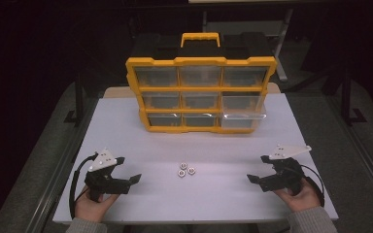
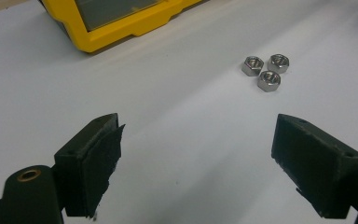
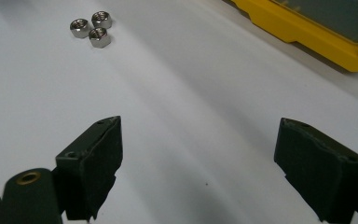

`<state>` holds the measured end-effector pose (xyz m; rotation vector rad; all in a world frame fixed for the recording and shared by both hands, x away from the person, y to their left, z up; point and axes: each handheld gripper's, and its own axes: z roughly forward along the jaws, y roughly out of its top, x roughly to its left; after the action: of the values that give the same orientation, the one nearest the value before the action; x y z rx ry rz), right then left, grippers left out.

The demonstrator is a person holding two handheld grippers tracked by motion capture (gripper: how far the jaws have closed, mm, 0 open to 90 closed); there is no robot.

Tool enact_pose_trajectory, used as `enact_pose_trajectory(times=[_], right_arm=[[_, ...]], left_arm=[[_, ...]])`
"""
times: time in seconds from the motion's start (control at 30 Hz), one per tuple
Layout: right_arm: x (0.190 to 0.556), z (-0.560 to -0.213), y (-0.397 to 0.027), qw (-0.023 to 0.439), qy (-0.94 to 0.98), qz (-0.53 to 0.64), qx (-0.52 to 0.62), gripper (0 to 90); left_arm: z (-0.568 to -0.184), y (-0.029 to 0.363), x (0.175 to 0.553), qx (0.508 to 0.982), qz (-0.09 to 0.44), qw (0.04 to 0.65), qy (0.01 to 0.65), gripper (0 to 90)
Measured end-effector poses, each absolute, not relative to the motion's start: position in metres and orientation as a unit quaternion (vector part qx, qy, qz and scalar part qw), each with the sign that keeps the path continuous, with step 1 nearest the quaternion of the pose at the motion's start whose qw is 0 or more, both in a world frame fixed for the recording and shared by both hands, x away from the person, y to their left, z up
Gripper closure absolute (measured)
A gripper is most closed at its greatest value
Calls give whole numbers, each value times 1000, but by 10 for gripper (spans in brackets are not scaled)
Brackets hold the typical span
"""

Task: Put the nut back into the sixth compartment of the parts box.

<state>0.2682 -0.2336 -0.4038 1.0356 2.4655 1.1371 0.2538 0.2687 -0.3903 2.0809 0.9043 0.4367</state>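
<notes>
Holding a gripper in each hand, I rest both low over the near part of the white counter (image 1: 126, 126). My left gripper (image 1: 128, 171) sits at the near left with its jaws spread wide and nothing between them; in the left gripper view the bare counter shows in the gap. My right gripper (image 1: 258, 171) sits at the near right, its jaws also standing wide apart with only counter between them. Both point inward, toward the middle of the counter.

Three small metal hex nuts (image 1: 186, 170) lie in a tight cluster on the counter, between my two grippers and a little farther from me, well apart from both. In the left gripper view the nuts (image 2: 266, 71) lie ahead and to the right of my jaws; in the right gripper view they (image 3: 91, 29) lie ahead and to the left.

Beyond the nuts stands a yellow organizer (image 1: 200, 61) with a grid of clear drawers and a handle on top. Its bottom right drawer (image 1: 243, 118) is pulled out a little.
</notes>
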Motion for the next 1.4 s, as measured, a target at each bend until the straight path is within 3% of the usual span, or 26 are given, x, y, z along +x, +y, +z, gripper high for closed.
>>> enact_pose_trajectory(times=[1.4], right_arm=[[280,-381,-200,82,868,373,316,165]], left_arm=[[-392,272,256,828,177,394,357,154]])
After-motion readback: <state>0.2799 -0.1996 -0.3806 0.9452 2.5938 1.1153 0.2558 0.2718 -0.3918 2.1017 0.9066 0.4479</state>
